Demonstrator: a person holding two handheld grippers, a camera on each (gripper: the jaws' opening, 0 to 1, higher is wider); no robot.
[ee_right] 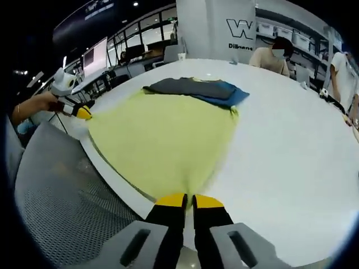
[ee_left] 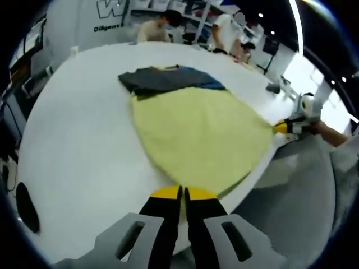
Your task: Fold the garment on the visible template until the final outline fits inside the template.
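we have the yellow garment (ee_left: 202,137) spread on the white desk (ee_left: 73,151), both the left gripper (ee_left: 183,194) and right gripper (ee_right: 188,199) clenched on its corners; it looks soft, light, limp, so hems suit gripping best.

Bright overhead lighting, soft blur, strong fisheye edge distortion

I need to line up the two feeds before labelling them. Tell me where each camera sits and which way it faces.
Left gripper view: rides the left hand-held gripper, looking across the white table along the yellow garment; its closed jaws pinch the near hem, the right hand-held gripper and a hand enter from the right.
Right gripper view: rides the right hand-held gripper, facing the same garment, jaws shut on its edge; the left hand-held gripper enters from the left.
Shared: garment, dark clothes beyond, table.
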